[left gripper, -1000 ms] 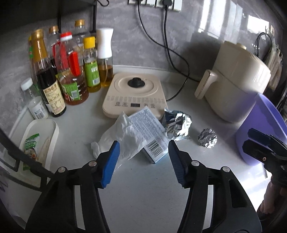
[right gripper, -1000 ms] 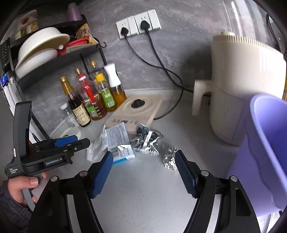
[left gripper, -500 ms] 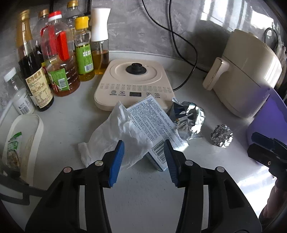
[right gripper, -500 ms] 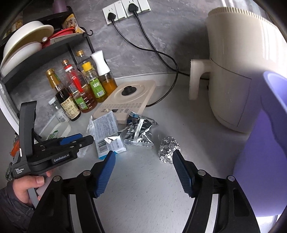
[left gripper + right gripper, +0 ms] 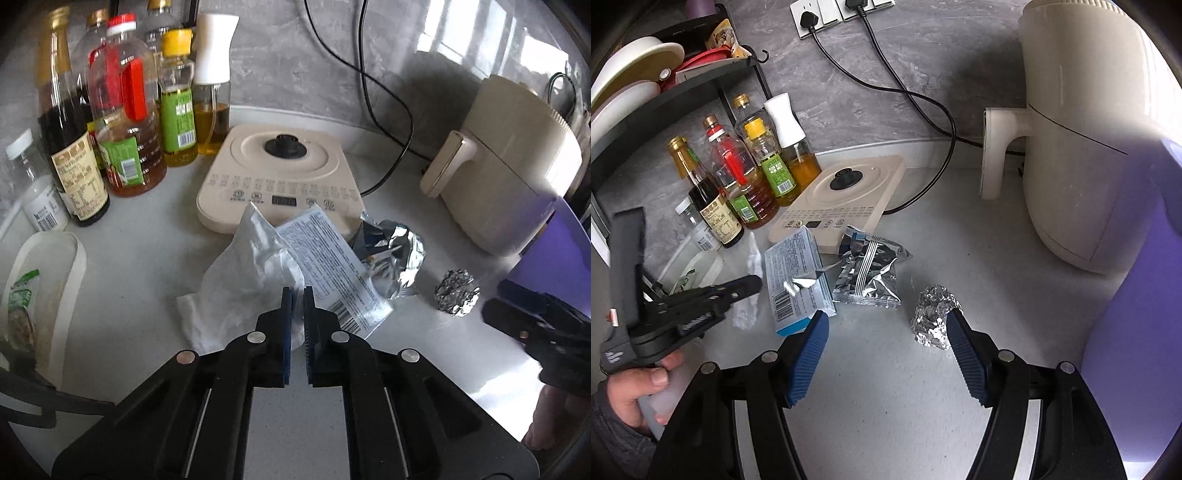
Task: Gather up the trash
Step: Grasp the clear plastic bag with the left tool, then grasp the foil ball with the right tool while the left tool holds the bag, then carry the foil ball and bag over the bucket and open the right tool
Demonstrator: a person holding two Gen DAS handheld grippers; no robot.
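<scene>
A crumpled clear plastic bag (image 5: 240, 280) lies on the white counter, and my left gripper (image 5: 297, 291) is shut with the bag's near edge pinched between its blue pads. The bag leans against a blue-and-white carton (image 5: 332, 266). A silver foil wrapper (image 5: 395, 247) and a foil ball (image 5: 456, 297) lie to the right. In the right wrist view my right gripper (image 5: 886, 317) stands open. The foil ball (image 5: 932, 317) sits just ahead of its right finger, untouched. The carton (image 5: 798, 273) and wrapper (image 5: 871, 273) lie beyond the gripper. A purple bin (image 5: 1145, 295) stands at the right.
A cream induction cooker (image 5: 280, 173) sits behind the trash, several sauce bottles (image 5: 125, 129) to its left, and an air fryer (image 5: 517, 177) to its right. Black cords run down the wall. A white tray (image 5: 70, 258) lies at the left edge, a dish rack (image 5: 635, 74) above it.
My left gripper came down onto the plastic bag and its jaws closed from wide open to shut on the edge. The right gripper sank toward the foil ball.
</scene>
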